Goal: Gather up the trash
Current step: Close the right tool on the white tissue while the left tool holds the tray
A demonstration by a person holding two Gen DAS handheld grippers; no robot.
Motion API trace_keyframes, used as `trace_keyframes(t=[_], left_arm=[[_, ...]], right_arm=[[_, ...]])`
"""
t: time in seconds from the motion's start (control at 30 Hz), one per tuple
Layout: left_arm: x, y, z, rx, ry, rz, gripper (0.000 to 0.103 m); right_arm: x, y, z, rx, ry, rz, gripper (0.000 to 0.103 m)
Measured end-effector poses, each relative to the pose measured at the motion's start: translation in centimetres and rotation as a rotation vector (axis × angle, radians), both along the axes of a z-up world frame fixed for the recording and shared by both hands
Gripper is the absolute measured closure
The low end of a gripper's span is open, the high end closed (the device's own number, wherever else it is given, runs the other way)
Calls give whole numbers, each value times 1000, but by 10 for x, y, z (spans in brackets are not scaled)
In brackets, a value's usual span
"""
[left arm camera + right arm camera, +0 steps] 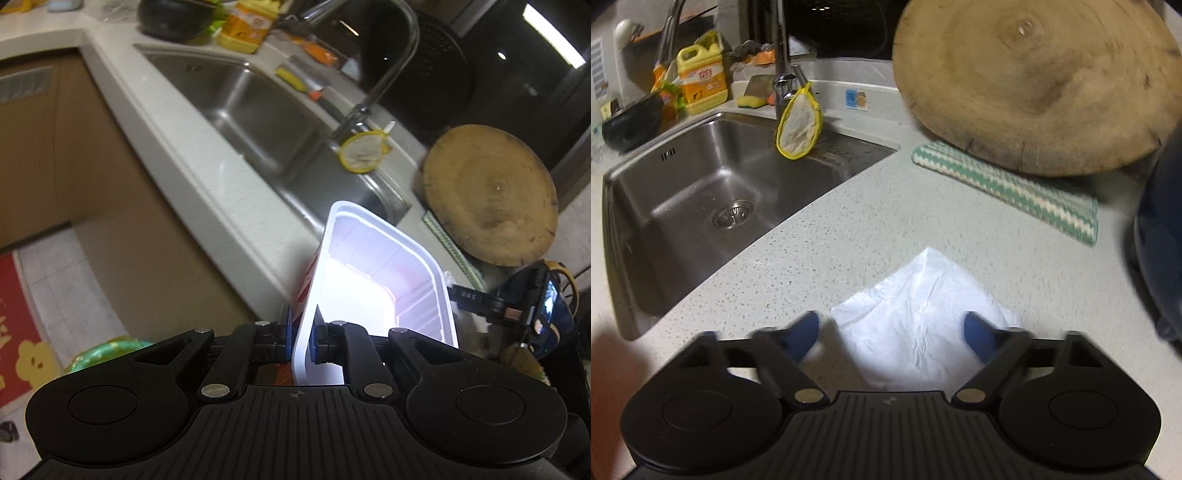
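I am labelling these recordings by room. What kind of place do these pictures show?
Most likely a home kitchen. A stainless steel sink with a tall faucet is set into a speckled countertop, a yellow dish soap bottle stands behind it, and a round wooden chopping board leans nearby.

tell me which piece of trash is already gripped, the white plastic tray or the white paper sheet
The white plastic tray: the left gripper is clamped on its rim. The white paper sheet lies flat on the counter between the right gripper's open fingers, unpinched.
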State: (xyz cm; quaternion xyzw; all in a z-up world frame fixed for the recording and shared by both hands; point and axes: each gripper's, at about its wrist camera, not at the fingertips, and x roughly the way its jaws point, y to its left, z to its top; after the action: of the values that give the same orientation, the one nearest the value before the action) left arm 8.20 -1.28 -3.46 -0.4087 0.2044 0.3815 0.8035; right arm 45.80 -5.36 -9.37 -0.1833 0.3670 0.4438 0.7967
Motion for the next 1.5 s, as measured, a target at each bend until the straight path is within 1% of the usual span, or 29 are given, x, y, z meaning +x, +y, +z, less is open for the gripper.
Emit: trace_keyframes(t=[0.03,0.07,0.1,0.13,0.2,0.23,0.37,0.43,0.47,0.53,0.6,0.67,0.7,0.73,0.8,0.9,1.0,1.13,1.23,1.33,1.4,1.43,1.47,1.5], left_arm=[[-4,0,-1,-2,-3,-3,91],[-7,-1,-3,-3,-7,-11,91],[-9,-1,-4,-3,-12,-22,91],[-12,1,-6,-3,-20,-38,91],[-16,2,-8,-3,-40,-72,91],[-18,5,-10,-5,-54,-93,91],[-36,17,-15,-11,-90,-192,91],[-54,24,-18,-15,-89,-227,91],[-64,29,-20,-29,-86,-235,91],[-84,37,-22,-47,-76,-249,91],[-102,46,-21,-60,-71,-261,91],[-112,54,-19,-56,-73,-270,91],[-116,56,-17,-41,-64,-269,91],[-118,57,-15,-23,-57,-262,91],[-121,56,-11,-13,-76,-237,91],[-115,47,-3,4,-111,-211,91],[-103,38,6,29,-99,-192,91],[-86,22,17,83,-71,-161,91],[-76,13,22,98,-56,-150,91],[-71,6,22,99,-48,-148,91],[-71,5,20,89,-45,-149,91],[-72,5,18,80,-43,-151,91],[-73,6,16,72,-42,-152,91],[-76,8,13,61,-41,-154,91]], right_arm=[[2,-3,-1,-1,20,-7,59],[1,-6,1,0,14,-17,69],[-1,-10,3,-6,22,-20,90],[-2,-15,5,-4,35,-24,97],[-11,-31,14,24,56,-48,99],[-19,-40,21,38,48,-57,100],[-59,-75,55,98,13,-100,100],[-88,-93,73,130,-5,-125,100],[-99,-98,78,136,-5,-136,100],[-118,-102,84,136,11,-153,100],[-133,-100,84,119,-1,-175,99],[-141,-95,82,93,-29,-208,93],[-141,-91,79,83,-28,-225,76],[-139,-87,76,79,-24,-237,50],[-133,-80,71,78,-38,-257,24],[-115,-59,63,48,-92,-265,22],[-86,-36,52,10,-107,-259,22],[-45,-12,35,-13,-91,-257,21],[-20,4,22,-36,-82,-258,21],[-7,13,12,-56,-63,-249,21],[-4,14,6,-57,-29,-238,21],[-5,13,3,-50,-6,-238,25],[-7,11,0,-45,13,-248,34],[-9,10,-2,-54,17,-251,53]])
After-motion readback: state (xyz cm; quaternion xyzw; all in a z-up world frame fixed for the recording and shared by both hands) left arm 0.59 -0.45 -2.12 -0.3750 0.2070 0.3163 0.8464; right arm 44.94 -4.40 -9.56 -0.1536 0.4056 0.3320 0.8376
